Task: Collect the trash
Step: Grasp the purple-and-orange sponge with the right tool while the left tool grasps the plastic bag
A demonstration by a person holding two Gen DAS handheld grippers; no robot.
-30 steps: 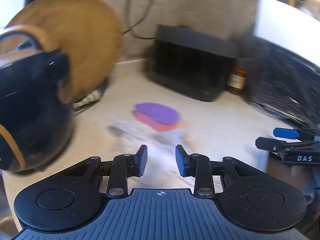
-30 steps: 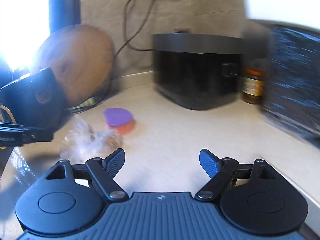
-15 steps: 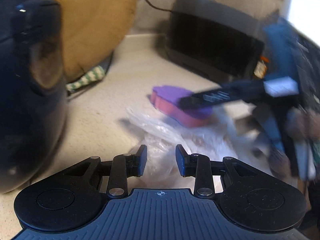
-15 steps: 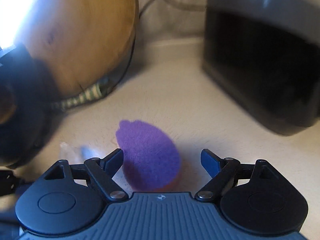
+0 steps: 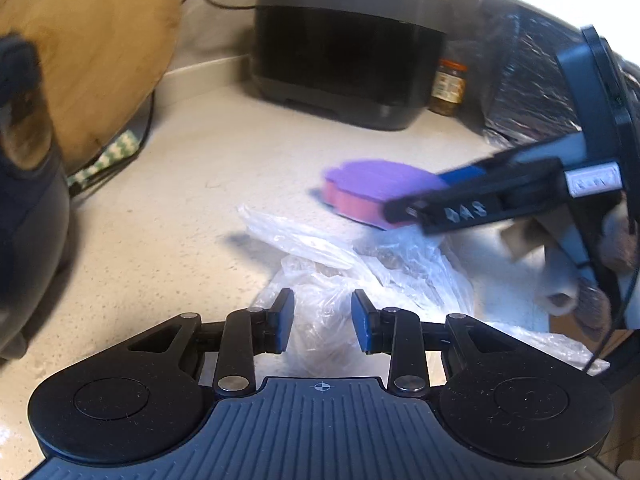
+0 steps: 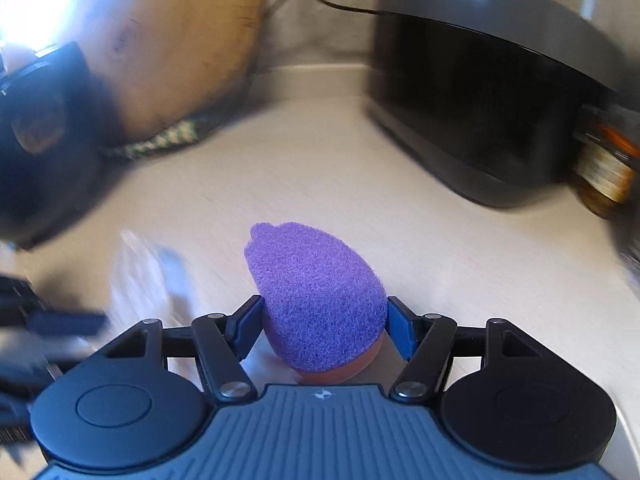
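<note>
Pale stone counter [image 5: 192, 208] was what we worked on, with a black box [image 5: 344, 44] at the back by the wall. We give every place from the sponge [image 6: 320, 300], which lay flat on the counter in front of that box.

Our right claw [image 6: 324, 328] was right over the sponge. Its two pads stood one on each side of the wide end, and the jaws were closing. The pads looked very near the sponge or just touching it, but we could not tell if they pressed yet. The long way of the sponge ran from the claw toward the box, with the thin tip far from us. So the jaws sat across its short way, which we thought was the good way to pinch it.

The bag [image 5: 360, 272], clear and crumpled, lay just beside the sponge, on the side away from the box. Our left claw [image 5: 322, 322] hung over the bag with its jaws apart. Plastic showed between the pads, but they did not squeeze it.

We thought each claw was nearer its own thing, right for the sponge and left for the bag. A round wood board [image 5: 88, 52] leaned at the wall, well apart from the sponge.
</note>
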